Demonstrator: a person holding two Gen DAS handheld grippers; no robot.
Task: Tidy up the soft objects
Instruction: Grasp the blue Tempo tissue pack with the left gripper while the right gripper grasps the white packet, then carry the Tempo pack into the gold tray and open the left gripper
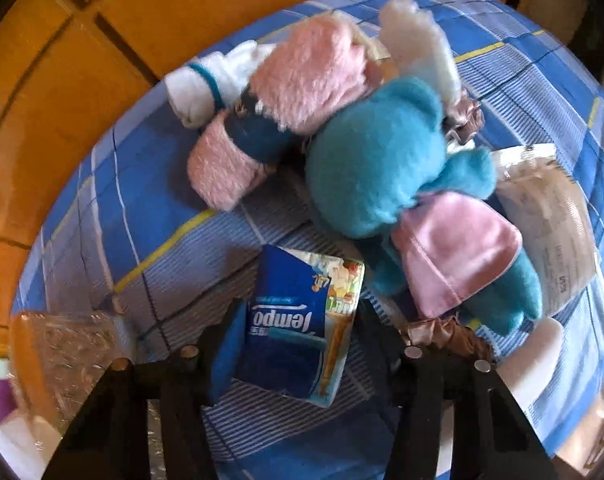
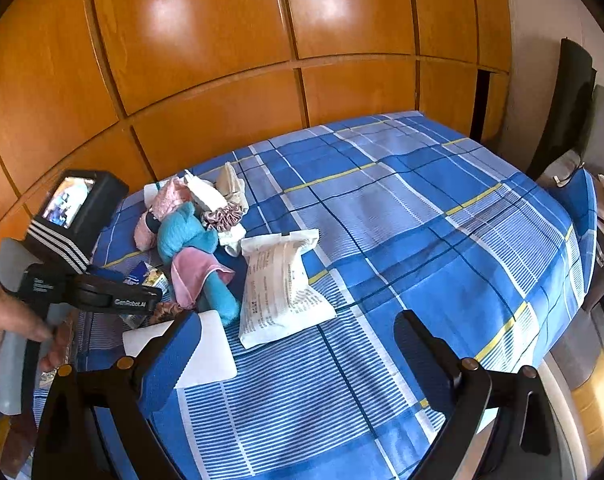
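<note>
Bedding in blue plaid [image 2: 422, 220] spreads before orange wooden panels [image 2: 222, 40]. Near its left edge lies a heap: teal plush toy [image 1: 382, 168] in a pink skirt, pink fluffy toy [image 1: 314, 76] behind it, white printed pouch [image 2: 278, 280] just beside. Left gripper [image 1: 298, 344] points steeply down with a blue Tempo tissue pack [image 1: 298, 320] between its fingers; whether the pads press it I cannot tell. Right gripper [image 2: 298, 344] stands wide over bare cloth, holding nothing.
</note>
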